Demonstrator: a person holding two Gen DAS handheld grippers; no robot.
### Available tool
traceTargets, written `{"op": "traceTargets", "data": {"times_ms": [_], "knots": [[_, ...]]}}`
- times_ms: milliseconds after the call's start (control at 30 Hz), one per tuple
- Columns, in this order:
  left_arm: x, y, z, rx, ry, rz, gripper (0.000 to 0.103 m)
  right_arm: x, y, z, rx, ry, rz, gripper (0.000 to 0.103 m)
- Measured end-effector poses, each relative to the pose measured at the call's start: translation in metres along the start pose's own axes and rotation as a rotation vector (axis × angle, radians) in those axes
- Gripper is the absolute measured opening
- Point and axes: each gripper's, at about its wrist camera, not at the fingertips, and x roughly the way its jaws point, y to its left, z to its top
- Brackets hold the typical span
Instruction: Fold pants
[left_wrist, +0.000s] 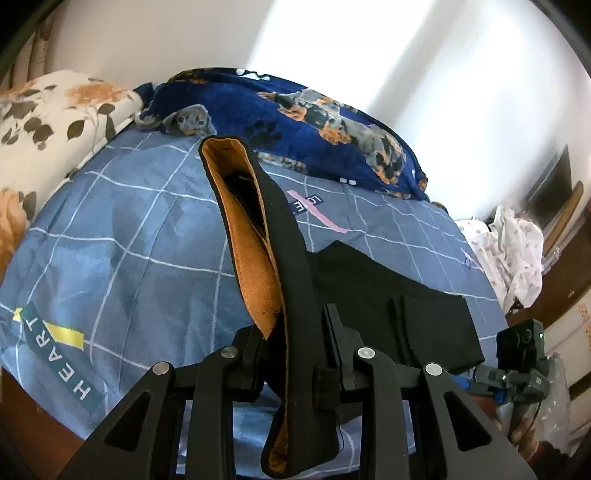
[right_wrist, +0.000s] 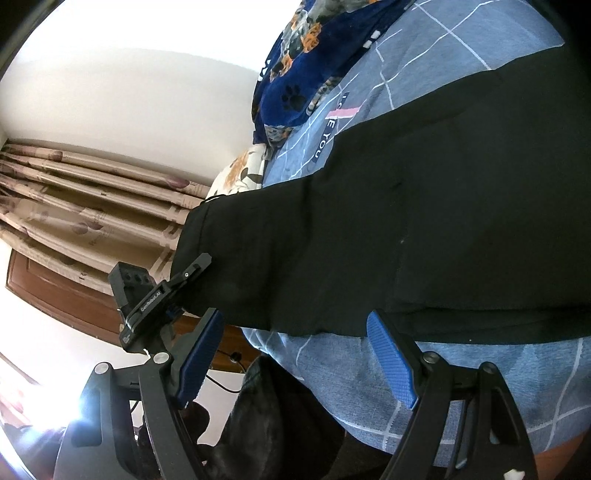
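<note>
Below, the bed (left_wrist: 122, 236) is bearing the black pants (right_wrist: 424, 221), which are lying flat across its blue cover. Left gripper (left_wrist: 291, 354) is clamping the orange-lined waistband (left_wrist: 255, 229), lifting it. Right gripper (right_wrist: 295, 354) is hovering with jaws apart. Soft, limp cloth; pinch hems.
</note>
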Motion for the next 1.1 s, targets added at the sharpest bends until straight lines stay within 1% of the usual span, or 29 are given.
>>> {"op": "traceTargets", "data": {"times_ms": [233,467,667,900,1100], "knots": [[0.001,-0.011,0.003,0.025,-0.007,0.002,0.028,-0.001,-0.002,0.002,0.002,-0.008,0.003,0.079],[0.002,-0.017,0.004,0.04,-0.008,-0.002,0.028,-0.001,-0.012,0.003,0.031,-0.016,0.006,0.079],[0.003,-0.01,0.004,0.009,-0.01,-0.022,0.028,-0.005,-0.018,0.003,0.052,-0.032,0.001,0.079],[0.002,-0.003,0.005,-0.022,-0.011,-0.047,0.028,-0.023,-0.025,0.007,0.092,-0.092,0.006,0.079],[0.0,-0.006,0.006,-0.021,-0.016,-0.055,0.028,-0.04,-0.032,0.013,0.125,-0.145,0.021,0.08]]}}
